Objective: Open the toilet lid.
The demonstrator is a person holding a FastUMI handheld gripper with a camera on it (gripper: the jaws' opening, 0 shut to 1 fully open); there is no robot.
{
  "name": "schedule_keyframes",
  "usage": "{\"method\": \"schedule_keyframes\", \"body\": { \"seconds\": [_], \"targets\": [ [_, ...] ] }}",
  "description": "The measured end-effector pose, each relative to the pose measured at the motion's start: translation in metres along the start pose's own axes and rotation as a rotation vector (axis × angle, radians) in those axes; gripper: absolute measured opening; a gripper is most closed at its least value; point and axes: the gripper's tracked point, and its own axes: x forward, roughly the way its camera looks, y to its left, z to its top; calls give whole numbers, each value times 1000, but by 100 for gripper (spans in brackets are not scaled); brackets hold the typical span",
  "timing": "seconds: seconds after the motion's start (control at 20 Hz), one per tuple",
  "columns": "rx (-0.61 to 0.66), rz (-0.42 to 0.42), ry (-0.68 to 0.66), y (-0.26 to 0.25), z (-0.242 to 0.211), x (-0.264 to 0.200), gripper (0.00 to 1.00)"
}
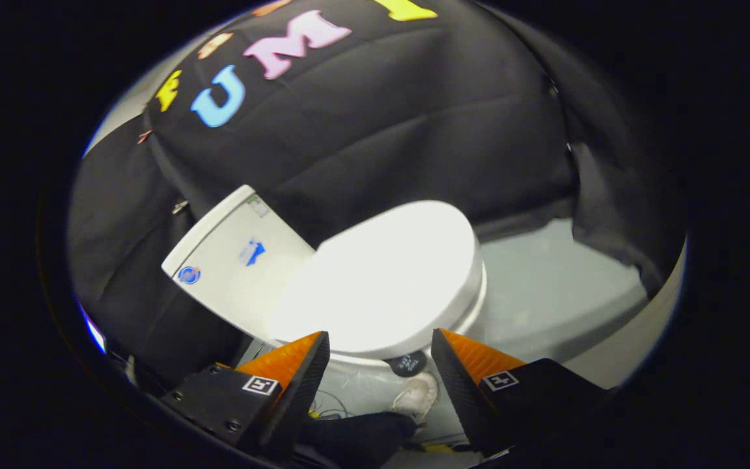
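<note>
Tool (380,352) released, two fingers spread, nothing between; one toilet lid (385,280) closed just beyond; one tank (235,264) beside.

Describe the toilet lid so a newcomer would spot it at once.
Find the white toilet against the black cloth wall. Its lid is the wide, rounded, glossy white cover lying closed, just ahead of the open gripper. Unlike the boxy tank beside it, it carries no stickers.
</note>
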Motion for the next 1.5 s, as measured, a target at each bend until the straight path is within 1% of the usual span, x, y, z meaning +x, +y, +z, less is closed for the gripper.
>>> {"method": "schedule_keyframes", "body": {
  "seconds": [0.1,0.15,0.25,0.3,0.45,0.55,0.6,0.65,0.75,0.8,0.85,0.95,1.1,1.2,1.25,1.3,1.35,1.4,1.5],
  "targets": [
    [122,-10,73,-14,-22,17,97],
    [161,-5,92,-20,-32,24,97],
    [208,-11,135,-26,-49,38,90],
    [230,-8,152,-28,-56,45,89],
    [215,-28,165,-37,-66,63,89],
    [161,-23,154,-39,-64,68,87],
    [143,-5,165,-35,-71,74,73],
    [131,2,192,-33,-75,74,73],
    [122,4,177,-33,-75,78,44],
    [111,9,175,-32,-73,74,43],
    [98,6,160,-35,-74,84,44],
    [96,12,170,-33,-70,73,29],
    [53,26,170,-29,-64,71,29],
    [-7,22,175,-29,-65,73,29],
    [-16,22,176,-28,-64,72,29],
    [-17,12,168,-35,-60,72,22],
    [86,2,151,-30,-62,76,14],
    [124,-1,155,-28,-60,72,7],
    [97,29,151,-30,-63,72,7]
  ]
}}
